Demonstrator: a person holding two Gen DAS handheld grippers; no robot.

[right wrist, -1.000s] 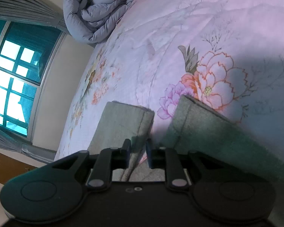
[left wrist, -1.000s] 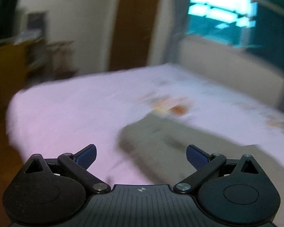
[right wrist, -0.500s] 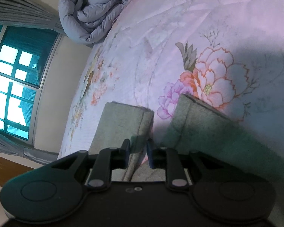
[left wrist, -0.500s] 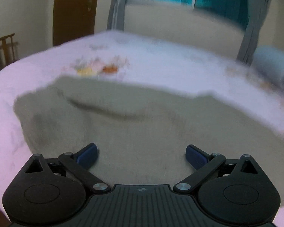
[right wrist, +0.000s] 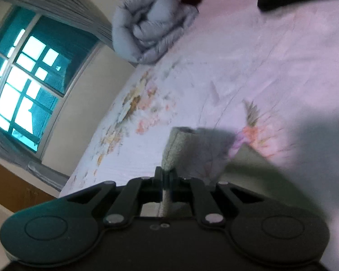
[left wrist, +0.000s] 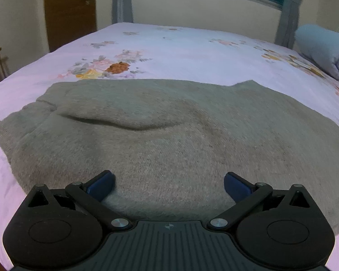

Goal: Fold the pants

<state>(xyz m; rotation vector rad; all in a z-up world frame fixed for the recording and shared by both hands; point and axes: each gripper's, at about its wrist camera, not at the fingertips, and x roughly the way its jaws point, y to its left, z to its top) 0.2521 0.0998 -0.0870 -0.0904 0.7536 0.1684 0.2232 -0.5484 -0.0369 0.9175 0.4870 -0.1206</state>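
Now lifting one leg of the grey-green knitted pants (left wrist: 169,131) off the pink floral bedsheet (left wrist: 180,49).
Left view: left gripper (left wrist: 168,184) released, hovering over the waist. Right view: right gripper (right wrist: 166,180) clenched on a leg hem; best carried over slowly, edges aligned.

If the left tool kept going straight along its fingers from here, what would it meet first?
Most likely the grey pants: the left tool is open and low over them, and the cloth fills the view just ahead of its fingers. Past the pants lies the floral bedsheet. How much gap remains above the cloth is unclear.
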